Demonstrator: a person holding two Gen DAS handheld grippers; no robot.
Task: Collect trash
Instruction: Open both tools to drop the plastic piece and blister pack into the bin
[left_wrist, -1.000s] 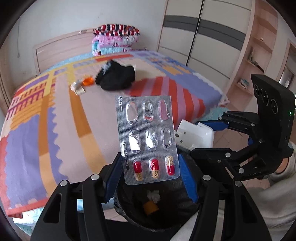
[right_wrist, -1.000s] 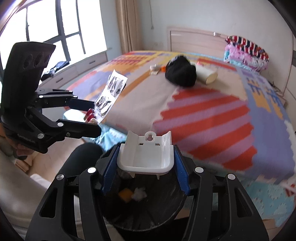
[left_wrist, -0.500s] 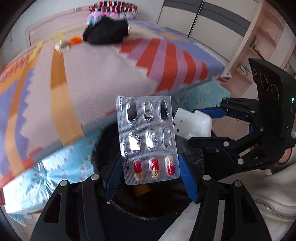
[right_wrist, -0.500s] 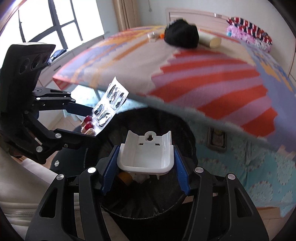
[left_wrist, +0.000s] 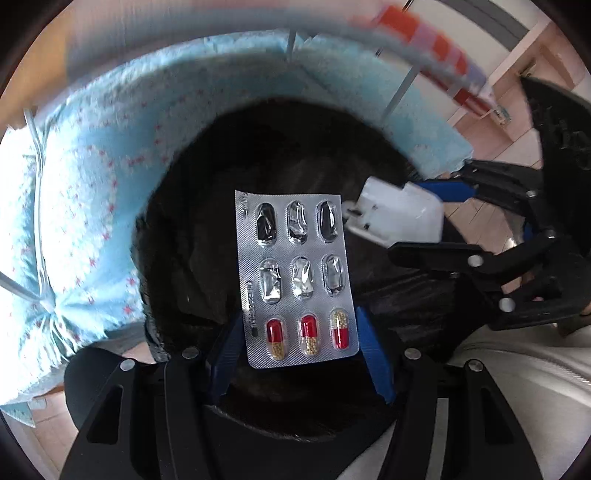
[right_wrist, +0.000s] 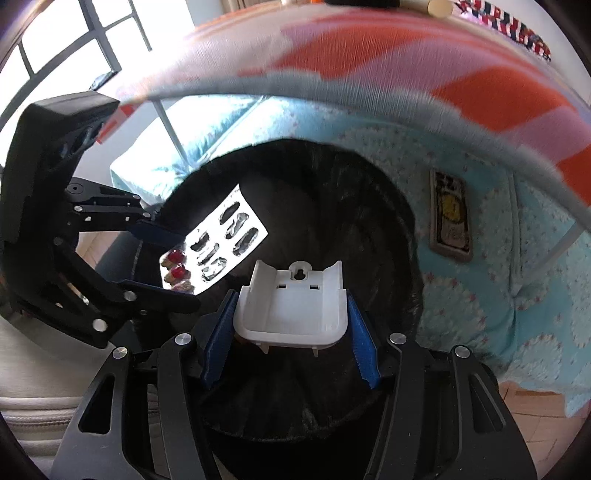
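Over the black bin (right_wrist: 314, 177), left gripper (left_wrist: 299, 341) clamps the blister pack (left_wrist: 295, 277); right gripper (right_wrist: 290, 321) apparently clamps the white holder (right_wrist: 291, 302).

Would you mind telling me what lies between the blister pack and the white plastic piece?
Nothing: in both wrist views only the black-lined trash bin shows in the gap between the blister pack and the white plastic piece.

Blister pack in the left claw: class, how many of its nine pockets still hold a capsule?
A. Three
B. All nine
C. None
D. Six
A. The blister pack, held in the left claw over the black-lined bin, shows three red-and-yellow capsules in its bottom row, while the six pockets above are crushed, empty foil.
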